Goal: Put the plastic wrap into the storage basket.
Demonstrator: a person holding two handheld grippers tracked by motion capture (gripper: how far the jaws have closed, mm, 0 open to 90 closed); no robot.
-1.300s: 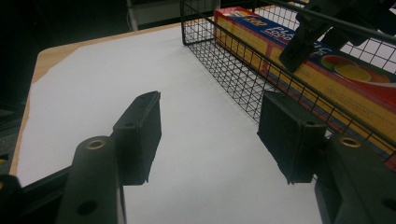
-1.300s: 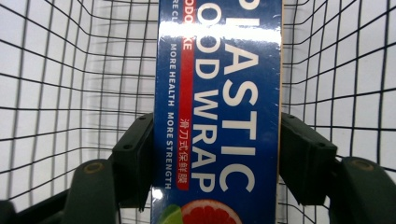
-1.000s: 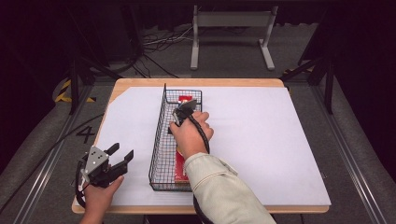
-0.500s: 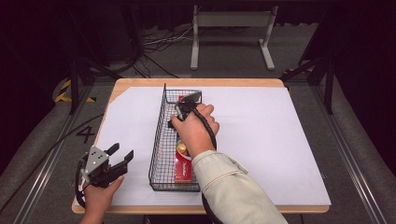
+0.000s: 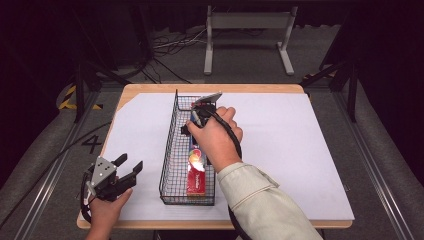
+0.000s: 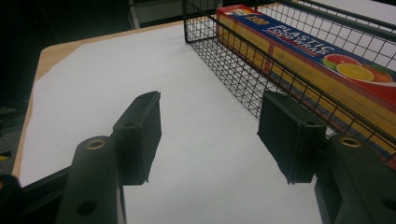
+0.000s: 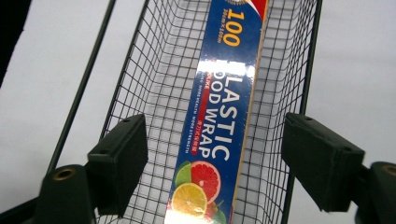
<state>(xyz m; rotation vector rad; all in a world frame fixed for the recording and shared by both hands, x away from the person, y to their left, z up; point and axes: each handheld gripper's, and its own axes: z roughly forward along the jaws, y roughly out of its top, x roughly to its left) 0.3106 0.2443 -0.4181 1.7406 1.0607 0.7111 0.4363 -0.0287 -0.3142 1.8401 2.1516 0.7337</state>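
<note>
A long black wire basket (image 5: 170, 150) lies lengthwise on the white table sheet. Inside it rests a red and blue plastic wrap box (image 5: 196, 172) with fruit pictures. My right gripper (image 5: 199, 116) hovers over the far half of the basket. In the right gripper view it (image 7: 222, 156) is open, its jaws spread to either side of the box (image 7: 224, 93) below, touching nothing. My left gripper (image 5: 127, 169) is held low at the near left corner of the table, open and holding nothing. In the left gripper view it (image 6: 215, 133) points past the basket's wire wall (image 6: 243, 70) and the box (image 6: 299, 51).
The white sheet (image 5: 290, 145) covers a wooden table (image 5: 150, 89). A metal stand (image 5: 247, 30) and cables lie on the dark floor beyond the far edge. A rail runs along the floor on each side.
My right hand has carried its gripper along the basket toward the far end, uncovering more of the box's near part. The left gripper has stayed where it was.
</note>
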